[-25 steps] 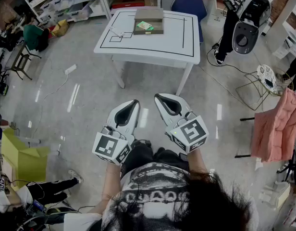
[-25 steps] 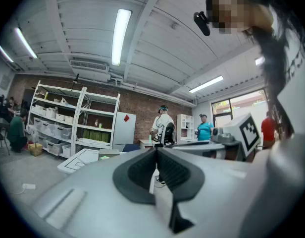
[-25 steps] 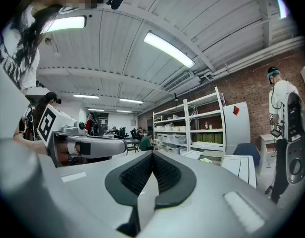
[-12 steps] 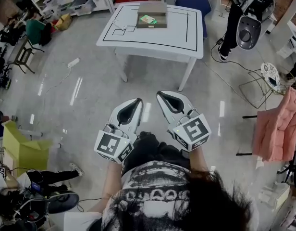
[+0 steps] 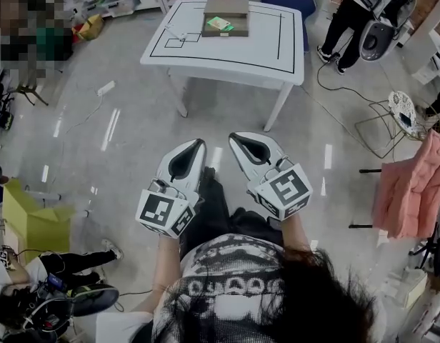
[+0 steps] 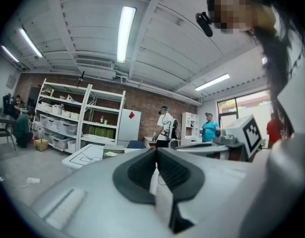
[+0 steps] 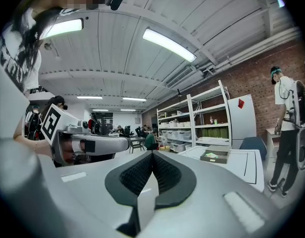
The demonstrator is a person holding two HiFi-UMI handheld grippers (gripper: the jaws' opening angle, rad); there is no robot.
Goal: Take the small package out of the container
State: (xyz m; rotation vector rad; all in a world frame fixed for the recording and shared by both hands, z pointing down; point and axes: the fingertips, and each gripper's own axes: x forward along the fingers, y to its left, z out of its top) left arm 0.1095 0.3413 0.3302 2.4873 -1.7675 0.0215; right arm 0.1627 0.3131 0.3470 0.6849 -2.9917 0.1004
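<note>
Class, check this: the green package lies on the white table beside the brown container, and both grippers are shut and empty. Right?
Not quite: the head view shows the green package in the brown container, not beside it on the white table. The left gripper and right gripper are indeed shut and empty.

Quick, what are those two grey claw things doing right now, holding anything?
Left grey gripper: closed, holding nothing.
Right grey gripper: closed, holding nothing.

Package [image 5: 218, 23] apparently lies in container [image 5: 228, 6] on table [image 5: 266, 45].
</note>
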